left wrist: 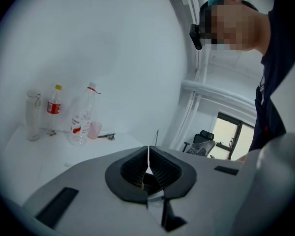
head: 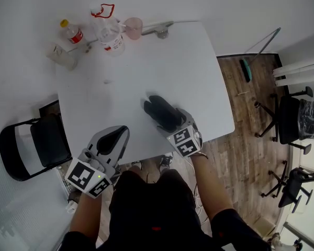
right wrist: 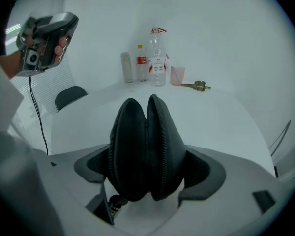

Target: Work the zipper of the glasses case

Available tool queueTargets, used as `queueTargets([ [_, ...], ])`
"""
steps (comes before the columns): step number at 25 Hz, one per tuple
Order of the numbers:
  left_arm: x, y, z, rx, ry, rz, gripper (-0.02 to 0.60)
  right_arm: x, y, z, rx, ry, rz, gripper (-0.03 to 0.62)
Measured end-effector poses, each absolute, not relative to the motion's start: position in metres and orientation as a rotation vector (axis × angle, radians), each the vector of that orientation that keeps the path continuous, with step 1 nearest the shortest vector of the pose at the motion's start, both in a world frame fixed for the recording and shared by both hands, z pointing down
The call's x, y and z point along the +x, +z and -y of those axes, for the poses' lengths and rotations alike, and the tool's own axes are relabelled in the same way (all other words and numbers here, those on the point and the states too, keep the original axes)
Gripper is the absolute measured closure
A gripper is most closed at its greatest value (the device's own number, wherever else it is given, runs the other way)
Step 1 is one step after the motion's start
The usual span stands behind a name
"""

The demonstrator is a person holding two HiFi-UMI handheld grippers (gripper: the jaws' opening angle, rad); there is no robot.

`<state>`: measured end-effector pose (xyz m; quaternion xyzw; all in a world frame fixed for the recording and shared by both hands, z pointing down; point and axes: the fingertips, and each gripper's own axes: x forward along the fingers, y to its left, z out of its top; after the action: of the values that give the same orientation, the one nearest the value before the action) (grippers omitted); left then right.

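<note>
Glasses case [right wrist: 137, 149] gripped by downward-angled right claw [head: 158, 113]; left claw [head: 118, 135] closed.

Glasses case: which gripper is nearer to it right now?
Right. The right gripper grips the glasses case between its fingers over the white table. The left gripper, shut and empty, sits apart at the table's near edge.

Probably an office: swivel chairs [head: 289, 116] on a wood floor [head: 240, 156] beside a plain white table [head: 162, 61].
</note>
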<state>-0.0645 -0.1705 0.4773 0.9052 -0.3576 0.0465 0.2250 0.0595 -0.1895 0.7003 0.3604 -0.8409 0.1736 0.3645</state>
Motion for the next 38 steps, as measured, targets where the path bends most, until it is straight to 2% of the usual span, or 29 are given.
queueTargets([
  [1,-0.065,0.478,0.171,2.495,0.128,0.987,0.555,0.060,0.696,0.191,0.950,0.444,2.171,0.180],
  [2,-0.066,0.478,0.172,2.494,0.128,0.988,0.555,0.062,0.692,0.193,0.971,0.435,2.176,0.259],
  [3,-0.067,0.478,0.173,2.493,0.128,0.989,0.555,0.063,0.690,0.195,0.985,0.428,2.176,0.304],
  [10,-0.067,0.480,0.176,2.498,0.109,0.973,0.555,0.059,0.672,0.201,1.017,0.490,2.255,0.318],
  [17,-0.065,0.465,0.176,2.488,-0.065,0.852,0.550,0.053,0.588,0.201,1.034,0.716,2.538,0.318],
  [18,-0.064,0.462,0.176,2.485,-0.088,0.829,0.525,0.051,0.574,0.199,1.024,0.734,2.578,0.318],
  [20,-0.062,0.457,0.175,2.491,-0.112,0.791,0.432,0.048,0.549,0.196,1.005,0.756,2.644,0.318],
  [28,-0.049,0.428,0.165,2.508,-0.196,0.650,0.362,0.029,0.461,0.165,0.831,0.898,2.888,0.318],
  [33,-0.045,0.402,0.157,2.482,-0.292,0.470,0.259,0.009,0.421,0.139,0.635,1.044,3.001,0.318],
  [38,-0.035,0.369,0.143,2.530,-0.375,0.299,0.225,-0.010,0.398,0.115,0.405,1.135,3.033,0.318],
])
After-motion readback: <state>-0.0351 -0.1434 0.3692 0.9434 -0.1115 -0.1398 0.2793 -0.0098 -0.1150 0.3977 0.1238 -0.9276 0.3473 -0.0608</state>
